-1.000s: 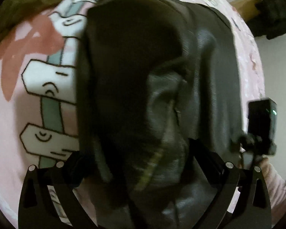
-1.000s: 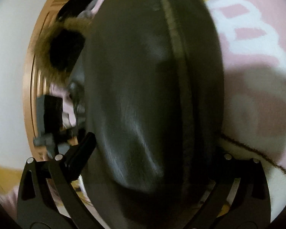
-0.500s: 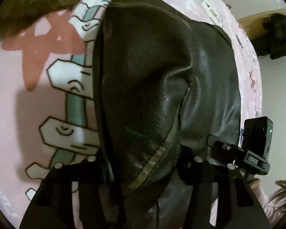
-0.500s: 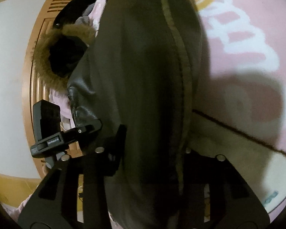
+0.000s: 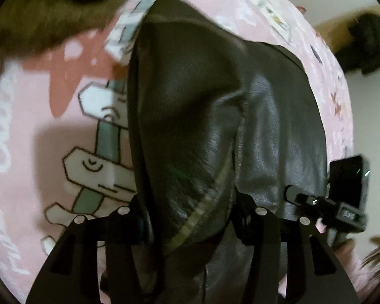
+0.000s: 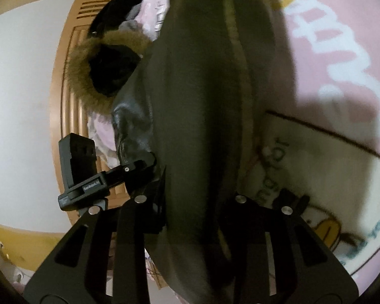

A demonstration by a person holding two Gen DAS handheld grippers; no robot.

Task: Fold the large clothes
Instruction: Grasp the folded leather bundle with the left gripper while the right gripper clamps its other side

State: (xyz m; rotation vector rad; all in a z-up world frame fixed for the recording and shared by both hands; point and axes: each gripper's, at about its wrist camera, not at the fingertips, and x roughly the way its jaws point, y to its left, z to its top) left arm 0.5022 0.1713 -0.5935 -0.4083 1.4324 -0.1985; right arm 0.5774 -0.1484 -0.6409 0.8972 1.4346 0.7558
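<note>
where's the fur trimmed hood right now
In the right wrist view, the fur-trimmed hood lies upper left on the pink bedding, beside the black leather jacket.

Dark leather jacket [image 5: 202, 131], bunched and lifted, hangs over pink bedding.

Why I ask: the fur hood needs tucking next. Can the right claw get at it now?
Probably not yet. The right claw is shut on the jacket, so it is occupied; the fur hood lies beyond, off to the left.
</note>
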